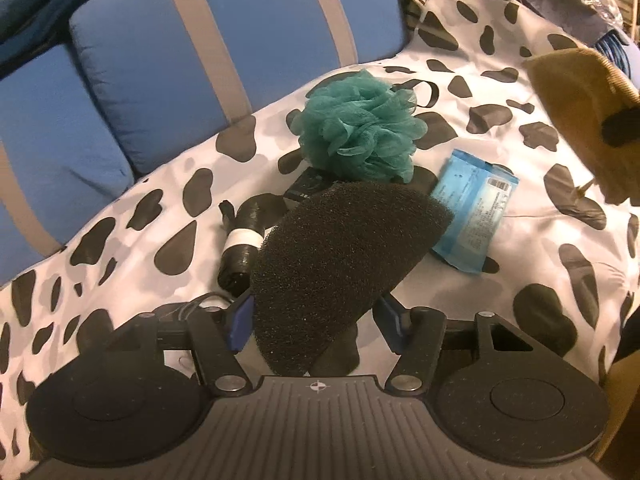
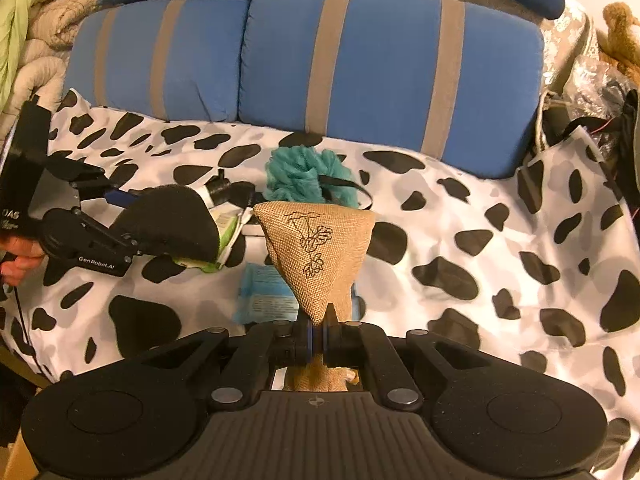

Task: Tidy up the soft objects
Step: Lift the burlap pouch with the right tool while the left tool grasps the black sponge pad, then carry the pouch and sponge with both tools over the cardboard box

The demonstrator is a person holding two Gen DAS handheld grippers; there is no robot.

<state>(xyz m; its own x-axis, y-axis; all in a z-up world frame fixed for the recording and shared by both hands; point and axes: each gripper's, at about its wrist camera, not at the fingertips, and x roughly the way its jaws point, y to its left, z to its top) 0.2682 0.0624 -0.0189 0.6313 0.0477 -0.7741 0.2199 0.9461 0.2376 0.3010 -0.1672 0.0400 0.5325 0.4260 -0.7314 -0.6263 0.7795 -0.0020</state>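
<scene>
My left gripper [image 1: 316, 320] is shut on a black foam sponge [image 1: 340, 248], with a blue pad pressed into each side. The sponge is held above the cow-print sheet [image 1: 440, 320]. In the right wrist view the same sponge [image 2: 172, 220] hangs at the left, clear of the bedding. My right gripper [image 2: 318, 336] is shut on the neck of a tan burlap pouch [image 2: 316, 248] printed with a flower. That pouch [image 1: 580, 108] also shows at the right edge of the left wrist view. A teal mesh loofah [image 1: 360, 128] lies on the sheet beyond the sponge.
A blue wipes pack [image 1: 472, 216], a black roll with a white band [image 1: 240, 244] and a small black box [image 1: 306, 188] lie on the sheet. A green-white packet [image 2: 230, 232] sits under the sponge. Blue striped pillows [image 1: 240, 40] line the back. A person's hand [image 2: 16, 256] holds the left gripper.
</scene>
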